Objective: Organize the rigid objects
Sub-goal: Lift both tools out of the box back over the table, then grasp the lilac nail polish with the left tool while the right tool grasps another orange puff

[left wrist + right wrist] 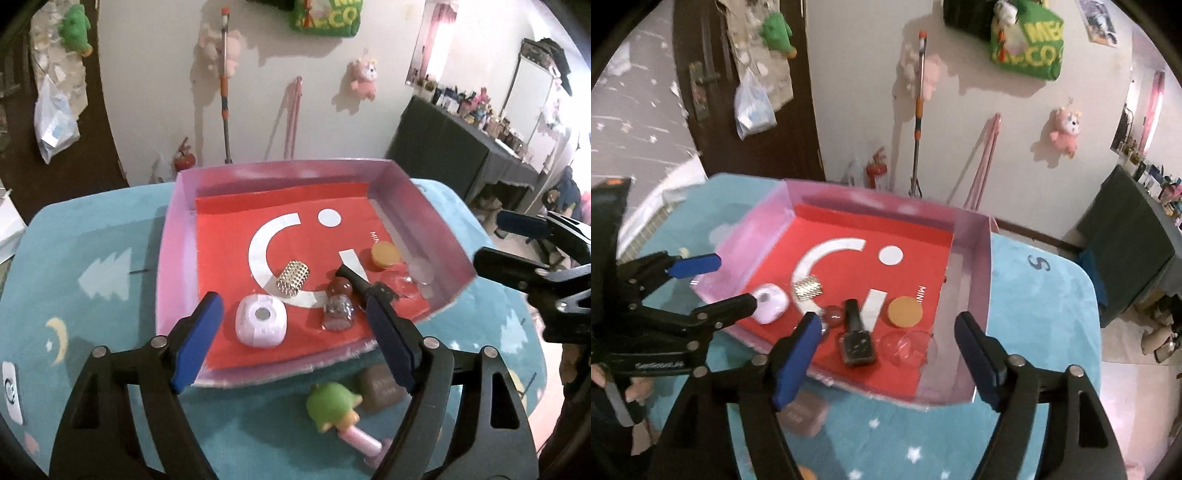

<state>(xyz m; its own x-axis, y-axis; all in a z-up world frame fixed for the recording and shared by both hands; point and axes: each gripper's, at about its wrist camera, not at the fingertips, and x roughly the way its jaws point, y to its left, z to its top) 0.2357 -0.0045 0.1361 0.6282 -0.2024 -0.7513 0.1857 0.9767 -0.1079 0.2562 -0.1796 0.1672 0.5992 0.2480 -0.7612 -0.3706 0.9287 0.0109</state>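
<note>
Teal mat (pixel 92 258) carries your pink box (pixel 173 258); left gripper (pixel 295 347) and right gripper (pixel 886 358) hover over it, parted and empty.

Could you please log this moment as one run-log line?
left gripper: open, empty | right gripper: open, empty | pink cardboard tray: holds black nail-polish bottle, white round case | green toy figure: outside

Black bottle (pixel 856 338), white case (pixel 260 325), spiky roller (pixel 293 277) lie in pink tray (pixel 173 258).
</note>
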